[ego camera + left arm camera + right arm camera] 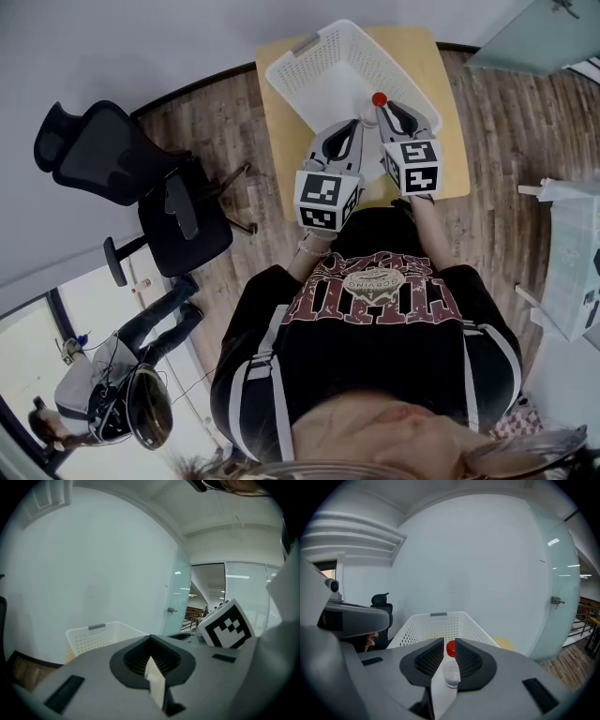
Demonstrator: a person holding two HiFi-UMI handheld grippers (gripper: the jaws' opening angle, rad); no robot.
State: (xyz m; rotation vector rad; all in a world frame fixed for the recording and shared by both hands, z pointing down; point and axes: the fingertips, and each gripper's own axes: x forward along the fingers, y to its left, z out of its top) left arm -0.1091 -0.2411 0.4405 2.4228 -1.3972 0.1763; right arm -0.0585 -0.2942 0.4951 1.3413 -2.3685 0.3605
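Observation:
My right gripper [384,111] [450,649] is shut on a small clear bottle [451,671] with a red cap [379,98] [451,647]. The bottle stands upright between the jaws, cap just past the tips. It hangs over the near part of a white perforated basket [309,56] [436,623] on a light wooden table [427,66]. Close beside it on the left, my left gripper [356,127] [151,641] has its jaws pressed together with nothing between them. The basket [93,637] shows beyond its tips, and the right gripper's marker cube [227,625] is at its right.
A black office chair [141,178] [380,603] stands on the wooden floor left of the table. A white wall is behind the basket, with a frosted glass door [180,597] [560,606] to its right. White furniture [572,253] stands at the right edge.

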